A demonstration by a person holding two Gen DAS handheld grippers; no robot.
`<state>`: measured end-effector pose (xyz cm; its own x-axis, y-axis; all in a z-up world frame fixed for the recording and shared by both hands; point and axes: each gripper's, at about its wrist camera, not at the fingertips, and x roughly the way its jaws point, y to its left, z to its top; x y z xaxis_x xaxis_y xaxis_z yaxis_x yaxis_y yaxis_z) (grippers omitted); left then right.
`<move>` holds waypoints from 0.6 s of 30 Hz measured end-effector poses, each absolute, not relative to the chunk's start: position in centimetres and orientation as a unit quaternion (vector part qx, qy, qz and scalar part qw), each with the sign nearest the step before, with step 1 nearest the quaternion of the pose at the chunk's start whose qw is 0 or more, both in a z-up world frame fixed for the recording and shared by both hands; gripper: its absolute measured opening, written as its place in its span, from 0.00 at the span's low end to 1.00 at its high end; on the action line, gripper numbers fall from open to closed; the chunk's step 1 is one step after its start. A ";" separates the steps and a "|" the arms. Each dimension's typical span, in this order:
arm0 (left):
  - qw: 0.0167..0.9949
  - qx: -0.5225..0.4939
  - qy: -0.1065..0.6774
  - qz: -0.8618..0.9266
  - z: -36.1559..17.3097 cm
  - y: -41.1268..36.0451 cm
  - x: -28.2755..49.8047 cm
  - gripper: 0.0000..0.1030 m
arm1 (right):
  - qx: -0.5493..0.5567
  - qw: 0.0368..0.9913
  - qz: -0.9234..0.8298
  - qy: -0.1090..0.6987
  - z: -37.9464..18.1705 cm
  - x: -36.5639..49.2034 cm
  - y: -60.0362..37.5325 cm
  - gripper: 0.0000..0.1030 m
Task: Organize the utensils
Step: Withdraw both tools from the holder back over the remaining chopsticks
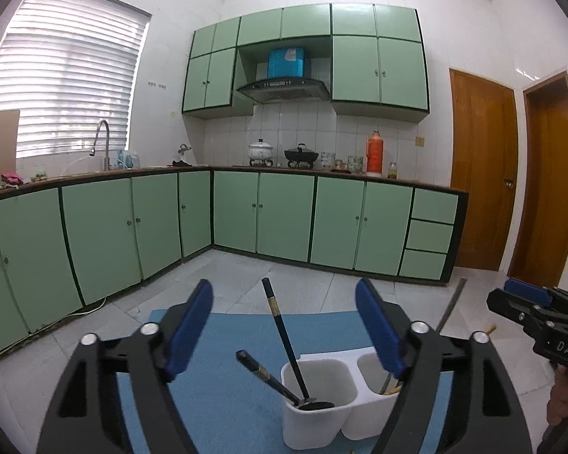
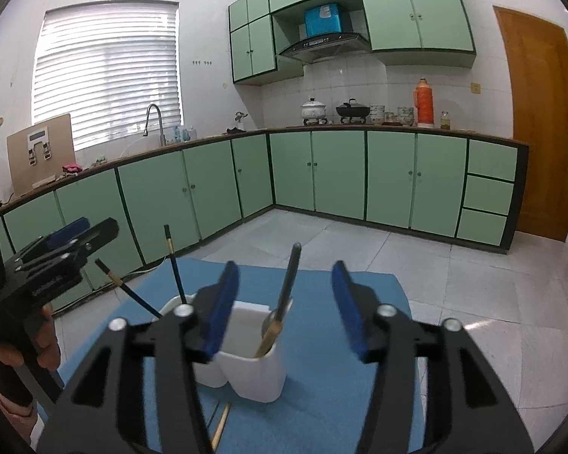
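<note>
While both grippers hang wide open and hold nothing, the job looks close to done, I think. The left gripper (image 1: 284, 335), with its blue pads, hovers just over the white plastic two-cup utensil holder (image 1: 314, 425). The right gripper (image 2: 285, 308) hovers over the same holder from the other side.

In the left cup stand two long black sticks with gold bands (image 1: 280, 325), maybe chopsticks, and a dark spoon bowl (image 1: 316, 405) rests on the cup's near rim. In the right cup leans a grey-handled metal utensil (image 2: 288, 283) with a pale wooden stick (image 2: 267, 338) beside it. The holder sits on a blue cloth mat (image 1: 231, 397) on the white tiled floor (image 2: 473, 302).

Near the holder, one thin pale wooden stick (image 2: 220, 429) lies flat on the mat. It seems to be the one thing left out. To pick it up well, I would bring a gripper low, put one pad on each side of the stick, and close slowly, since a thin stick can roll away. Then I would tip it up and drop it into the right cup with the other wooden one.

The tall handles stand in the way, so a gripper should come in from the near side and not bump them. The two grippers are near each other too.

Far off are green cupboards (image 1: 284, 212), an orange flask (image 1: 375, 153) and brown doors (image 1: 481, 174).
</note>
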<state>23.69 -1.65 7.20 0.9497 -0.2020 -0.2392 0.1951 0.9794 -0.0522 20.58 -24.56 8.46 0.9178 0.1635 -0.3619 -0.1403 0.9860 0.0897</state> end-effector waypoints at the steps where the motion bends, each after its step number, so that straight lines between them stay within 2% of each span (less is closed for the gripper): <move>1: 0.988 -0.016 0.120 -0.100 7.3 -1.5 23.3 0.79 | 0.033 0.979 0.078 0.185 8.5 20.1 -24.7 0.60; 10: 0.989 -0.017 0.107 -0.100 7.1 -0.6 18.7 0.90 | 0.048 0.981 0.082 0.168 7.7 15.8 -25.1 0.83; 18: 0.988 -0.003 0.117 -0.101 4.5 -0.4 14.5 0.93 | 0.054 0.980 0.087 0.172 5.5 12.0 -24.6 0.87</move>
<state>14.54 -0.40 4.53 0.9522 -0.2003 -0.2305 0.1991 0.9796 -0.0288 12.02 -24.63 5.53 0.9257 0.1891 -0.3277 -0.1517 0.9790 0.1364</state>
